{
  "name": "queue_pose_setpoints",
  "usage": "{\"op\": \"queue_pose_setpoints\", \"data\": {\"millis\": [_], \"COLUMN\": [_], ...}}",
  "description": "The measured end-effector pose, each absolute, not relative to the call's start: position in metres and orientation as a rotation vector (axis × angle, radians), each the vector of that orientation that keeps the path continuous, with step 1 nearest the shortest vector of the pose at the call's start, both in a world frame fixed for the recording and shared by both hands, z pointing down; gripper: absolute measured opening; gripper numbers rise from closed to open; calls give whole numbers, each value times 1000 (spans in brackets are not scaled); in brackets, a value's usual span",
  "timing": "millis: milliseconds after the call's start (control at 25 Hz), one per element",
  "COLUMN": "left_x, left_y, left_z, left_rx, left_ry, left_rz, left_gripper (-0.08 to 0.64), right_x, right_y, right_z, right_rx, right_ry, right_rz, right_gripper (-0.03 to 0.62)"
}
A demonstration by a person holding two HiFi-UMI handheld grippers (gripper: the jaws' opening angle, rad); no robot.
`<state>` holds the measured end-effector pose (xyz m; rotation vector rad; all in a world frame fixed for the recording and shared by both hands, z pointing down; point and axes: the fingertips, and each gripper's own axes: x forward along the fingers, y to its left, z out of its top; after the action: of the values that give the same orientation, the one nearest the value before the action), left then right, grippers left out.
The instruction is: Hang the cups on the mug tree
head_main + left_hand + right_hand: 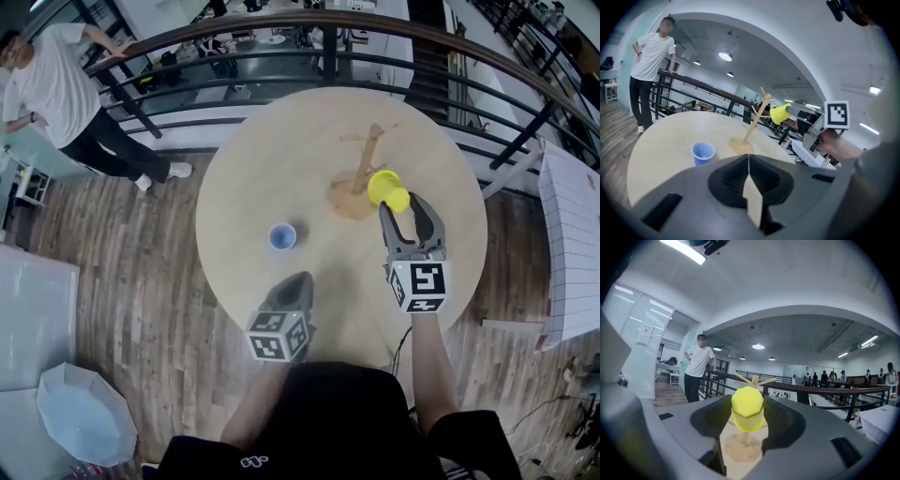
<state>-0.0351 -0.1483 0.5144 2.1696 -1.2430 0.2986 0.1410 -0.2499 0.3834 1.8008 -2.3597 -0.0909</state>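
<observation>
Head view is showing the right gripper (pixel 401 208) clasping a yellow cup (pixel 386 187) between its jaws, lifted above the round table (pixel 253 169) just beside the wooden mug tree (pixel 366 159) (in the right gripper view the tree is standing directly behind the cup). The left gripper (pixel 300 281) is hovering near the table's front edge, its jaws pressing together on nothing. A blue cup (pixel 282 235) is sitting upright on the table, apart from the tree.

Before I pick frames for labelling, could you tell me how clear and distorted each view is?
Head view: evenly lit, sharp, fisheye bows the railing. Left gripper view: dark rounded corners, lamp glares white, blue cup crisp. Right gripper view: same vignette, bright strip light, yellow cup sharp.
</observation>
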Motion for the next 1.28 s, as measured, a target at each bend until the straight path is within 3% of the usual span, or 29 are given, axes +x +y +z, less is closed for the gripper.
{"op": "queue_pose_setpoints", "data": {"millis": [760,880,1080,1120,1200,1280], "left_x": [-55,-53,-45,-43,-39,-36], "left_y": [-146,-145,-145,-146,-147,-147], "left_z": [516,516,521,521,521,521], "left_rx": [2125,2131,2134,2139,2148,2156], "left_ry": [-1295,-1282,-1256,-1247,-1231,-1219], "left_rz": [270,284,295,294,291,291], "left_gripper": [14,14,14,12,14,14], "right_x": [119,117,120,116,104,95], "right_y": [-299,-291,-257,-245,-218,-195], "right_z": [452,443,408,404,399,399], "right_rx": [1629,1614,1662,1629,1578,1585], "right_ry": [-2269,-2317,-2368,-2383,-2415,-2451], "right_rz": [27,30,-25,-42,-72,-6], "right_gripper": [224,293,293,254,52,14]}}
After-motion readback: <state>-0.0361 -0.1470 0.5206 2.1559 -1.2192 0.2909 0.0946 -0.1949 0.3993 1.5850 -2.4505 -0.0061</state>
